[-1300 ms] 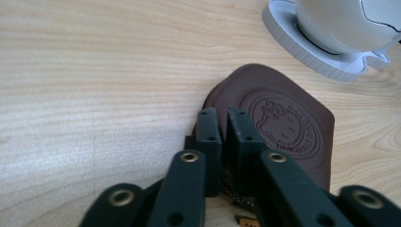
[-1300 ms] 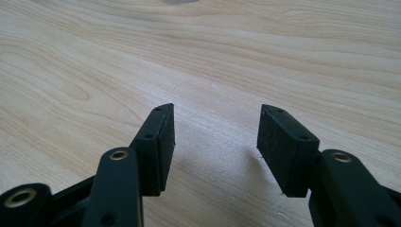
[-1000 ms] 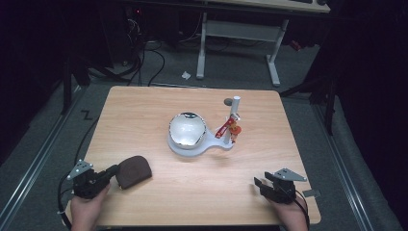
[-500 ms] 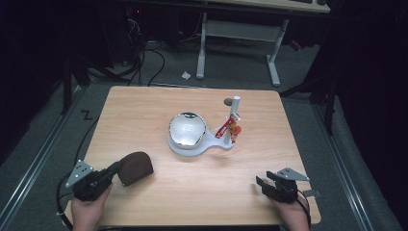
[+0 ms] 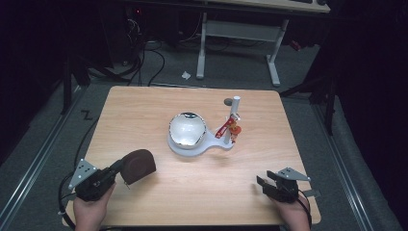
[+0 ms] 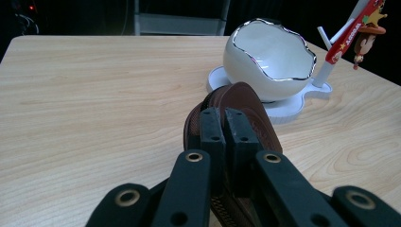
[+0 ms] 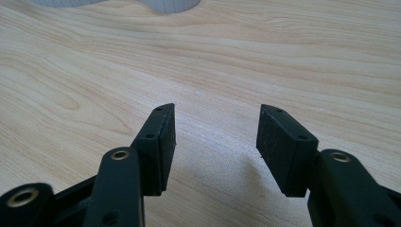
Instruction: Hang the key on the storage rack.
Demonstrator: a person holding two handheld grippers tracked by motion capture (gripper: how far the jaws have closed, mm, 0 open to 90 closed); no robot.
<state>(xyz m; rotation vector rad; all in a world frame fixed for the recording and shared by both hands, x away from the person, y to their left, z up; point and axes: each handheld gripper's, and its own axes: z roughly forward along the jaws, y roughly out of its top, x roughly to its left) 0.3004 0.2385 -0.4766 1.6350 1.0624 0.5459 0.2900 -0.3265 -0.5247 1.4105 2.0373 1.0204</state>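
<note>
Left gripper (image 5: 115,169) jaws clamping brown pouch (image 5: 138,165), holding it clear of table (image 5: 192,192); right gripper (image 7: 215,142) jaws standing open, gripping nothing.

brown pouch (image 6: 236,118) partly hidden behind the left gripper (image 6: 226,137), lower end cut off

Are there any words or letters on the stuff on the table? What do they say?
Red strip hanging by the white post: white capital letters, but too blurred to read for sure; it may say "AGRRA" or similar.
Cowboy figure beside it: a yellow star, no words.
White egg-shaped bowl: no writing.
Brown pouch in the left gripper: no writing visible.
</note>
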